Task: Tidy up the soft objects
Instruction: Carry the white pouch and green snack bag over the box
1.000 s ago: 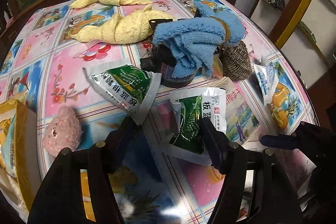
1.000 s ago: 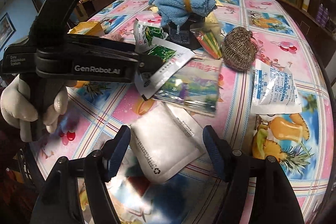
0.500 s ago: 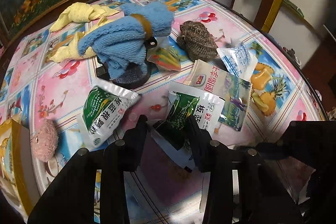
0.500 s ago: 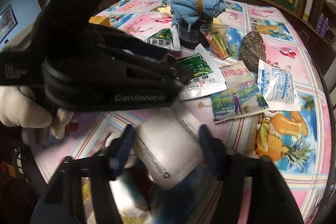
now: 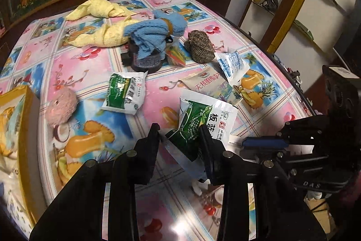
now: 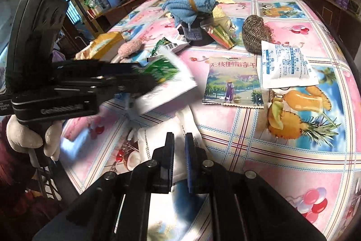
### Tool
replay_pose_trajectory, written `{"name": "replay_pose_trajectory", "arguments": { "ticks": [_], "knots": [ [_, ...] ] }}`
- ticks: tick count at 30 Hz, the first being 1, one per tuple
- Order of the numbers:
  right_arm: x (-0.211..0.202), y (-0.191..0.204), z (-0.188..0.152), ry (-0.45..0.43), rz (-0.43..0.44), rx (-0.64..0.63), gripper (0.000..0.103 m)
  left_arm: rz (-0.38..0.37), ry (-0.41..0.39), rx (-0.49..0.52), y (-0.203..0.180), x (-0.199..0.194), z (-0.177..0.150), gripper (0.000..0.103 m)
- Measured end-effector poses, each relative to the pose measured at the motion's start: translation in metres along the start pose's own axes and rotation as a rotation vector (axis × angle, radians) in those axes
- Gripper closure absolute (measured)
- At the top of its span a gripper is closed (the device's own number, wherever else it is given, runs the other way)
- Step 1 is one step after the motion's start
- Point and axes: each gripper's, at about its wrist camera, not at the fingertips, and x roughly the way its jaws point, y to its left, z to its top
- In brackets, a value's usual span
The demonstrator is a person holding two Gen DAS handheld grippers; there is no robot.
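From my left wrist camera, going left to right: a yellow box sits at the table's 9 o'clock edge, and just right of it lies a pink plush ball. Toward 11 o'clock I see yellow towels, one behind the other. Near centre a green-and-white packet lies flat on the tablecloth. At 12 o'clock from it stands a dark jar with a blue towel draped over it. Right of the jar rests a brown knitted pouch, then a white-and-blue sachet at about 2 o'clock, partly overlapping a fruit snack bag.

My left gripper is pinching a green packet, its fingers pressed on the packet's crumpled lower end, with the packet raised off the cloth and tilted up toward 1 o'clock.

From my right wrist camera, the left gripper comes in from 9 o'clock, held by a white-gloved hand, the green packet blurred at its tip. My right gripper has its jaws nearly together, clamped on the edge of a white pouch that lies at the table's near edge, at 6 o'clock. To the right, the fruit snack bag and the sachet lie flat, touching.
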Motion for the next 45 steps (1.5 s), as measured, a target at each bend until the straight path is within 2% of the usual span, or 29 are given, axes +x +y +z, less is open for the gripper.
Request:
{"name": "replay_pose_trajectory", "arguments": {
  "ticks": [1,2,3,4,6,9,12,14,15,18,20,21,25,29,30,31,32,33,34,37,39,41,43,45],
  "knots": [
    [-0.001,0.000,0.000,-0.001,-0.009,-0.001,0.075,0.000,-0.012,-0.013,0.003,-0.008,-0.004,0.069],
    [-0.001,0.002,0.001,0.004,-0.026,-0.009,0.064,0.000,-0.024,-0.028,0.007,-0.015,-0.008,0.069],
    [0.000,0.004,0.002,0.007,-0.041,-0.022,0.043,0.001,-0.032,-0.045,0.011,-0.023,-0.012,0.069],
    [0.001,0.007,0.003,0.005,-0.051,-0.033,0.032,0.003,-0.038,-0.056,0.014,-0.028,-0.016,0.069],
    [0.007,0.013,0.006,0.024,-0.050,-0.052,0.031,0.014,-0.059,-0.082,0.020,-0.039,-0.026,0.069],
    [0.026,0.031,0.007,0.103,-0.068,-0.114,0.029,0.004,-0.075,-0.130,0.028,-0.050,-0.040,0.069],
    [0.035,0.055,-0.001,0.120,-0.172,-0.238,0.029,0.002,-0.091,-0.167,0.037,-0.058,-0.049,0.069],
    [0.033,0.058,-0.001,0.121,-0.171,-0.232,0.041,-0.002,-0.107,-0.194,0.043,-0.065,-0.054,0.069],
    [0.030,0.057,0.001,0.121,-0.153,-0.220,0.052,-0.004,-0.119,-0.208,0.047,-0.070,-0.056,0.069],
    [0.024,0.051,0.003,0.118,-0.113,-0.159,0.056,-0.002,-0.158,-0.246,0.059,-0.086,-0.061,0.069],
    [0.018,0.051,0.001,0.099,-0.106,-0.142,0.069,0.011,-0.184,-0.267,0.067,-0.098,-0.065,0.069],
    [0.016,0.052,0.002,0.101,-0.091,-0.130,0.103,0.019,-0.195,-0.277,0.072,-0.104,-0.068,0.069],
    [0.024,0.062,-0.001,0.128,-0.103,-0.146,0.103,0.045,-0.239,-0.332,0.095,-0.127,-0.079,0.069],
    [0.022,0.064,0.002,0.095,-0.068,-0.107,0.101,0.059,-0.262,-0.380,0.113,-0.143,-0.094,0.068],
    [0.020,0.065,0.005,0.090,-0.047,-0.086,0.095,0.063,-0.268,-0.392,0.116,-0.147,-0.098,0.068],
    [0.019,0.068,0.007,0.091,-0.023,-0.063,0.078,0.064,-0.275,-0.401,0.118,-0.150,-0.101,0.068],
    [0.021,0.073,0.009,0.095,-0.003,-0.041,0.066,0.065,-0.285,-0.413,0.121,-0.153,-0.104,0.068],
    [0.023,0.079,0.010,0.095,0.021,-0.019,0.044,0.065,-0.295,-0.426,0.124,-0.156,-0.107,0.068],
    [0.026,0.087,0.010,0.095,0.041,-0.010,0.038,0.063,-0.302,-0.437,0.126,-0.158,-0.108,0.068],
    [0.044,0.117,0.010,0.123,0.059,-0.038,0.038,0.059,-0.320,-0.455,0.131,-0.163,-0.113,0.068],
    [0.057,0.137,0.008,0.155,0.038,-0.072,0.038,0.070,-0.327,-0.451,0.132,-0.167,-0.117,0.068],
    [0.070,0.156,0.004,0.193,-0.012,-0.121,0.036,0.079,-0.336,-0.449,0.133,-0.170,-0.119,0.068],
    [0.076,0.176,-0.002,0.183,-0.101,-0.203,0.032,0.079,-0.349,-0.453,0.137,-0.174,-0.123,0.068],
    [0.080,0.188,-0.007,0.180,-0.139,-0.255,0.032,0.078,-0.358,-0.460,0.141,-0.176,-0.126,0.068]
  ]
}}
